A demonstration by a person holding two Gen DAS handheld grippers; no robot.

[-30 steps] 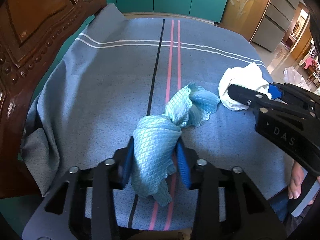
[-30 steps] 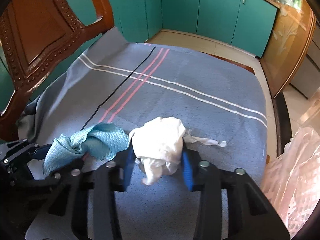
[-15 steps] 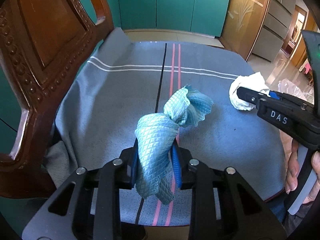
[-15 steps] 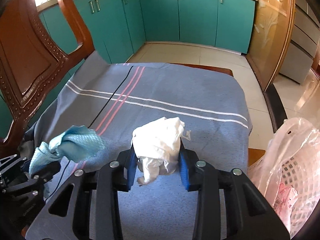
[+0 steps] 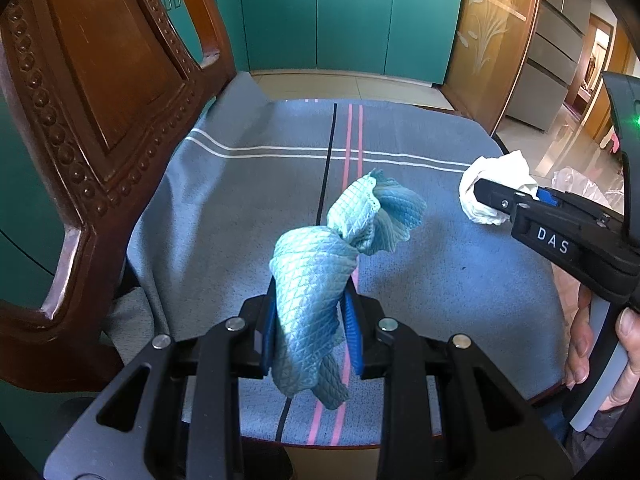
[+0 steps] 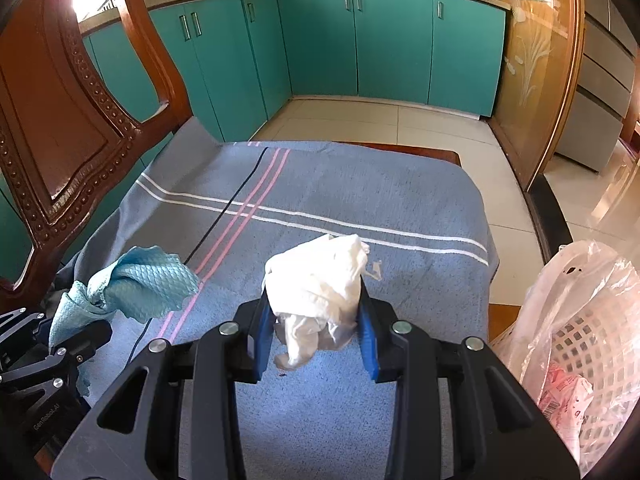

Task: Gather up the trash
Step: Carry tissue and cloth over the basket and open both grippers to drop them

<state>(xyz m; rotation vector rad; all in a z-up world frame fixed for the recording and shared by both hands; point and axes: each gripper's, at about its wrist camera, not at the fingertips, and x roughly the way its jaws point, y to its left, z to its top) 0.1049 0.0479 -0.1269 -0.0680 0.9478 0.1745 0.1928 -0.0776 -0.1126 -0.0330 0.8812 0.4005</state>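
Both grippers loaded, both loads lifted off the striped blue tablecloth (image 6: 360, 208).

Left gripper (image 5: 310, 322): clenched on a light-blue waffle-weave cloth (image 5: 320, 276). Cloth's long axis runs forward along the fingers, free end flaring ahead, tail drooping below the pads.

Right gripper (image 6: 316, 326): clamped on a crumpled white paper wad (image 6: 320, 280), bunched between the blue pads, a loose flap hanging under.

Key relation: the white lattice basket lined with a clear plastic bag (image 6: 576, 340) sits off the table's right edge, low and to the right of the right gripper, already with some wrappers inside. Right gripper is near it; left gripper is well apart, on the chair (image 5: 92, 92) side.

My read: right goes first, swinging right and down over the basket rim before opening. Left has to cross the table width after. Risk: the wad's hanging flap snagging the bag's edge.
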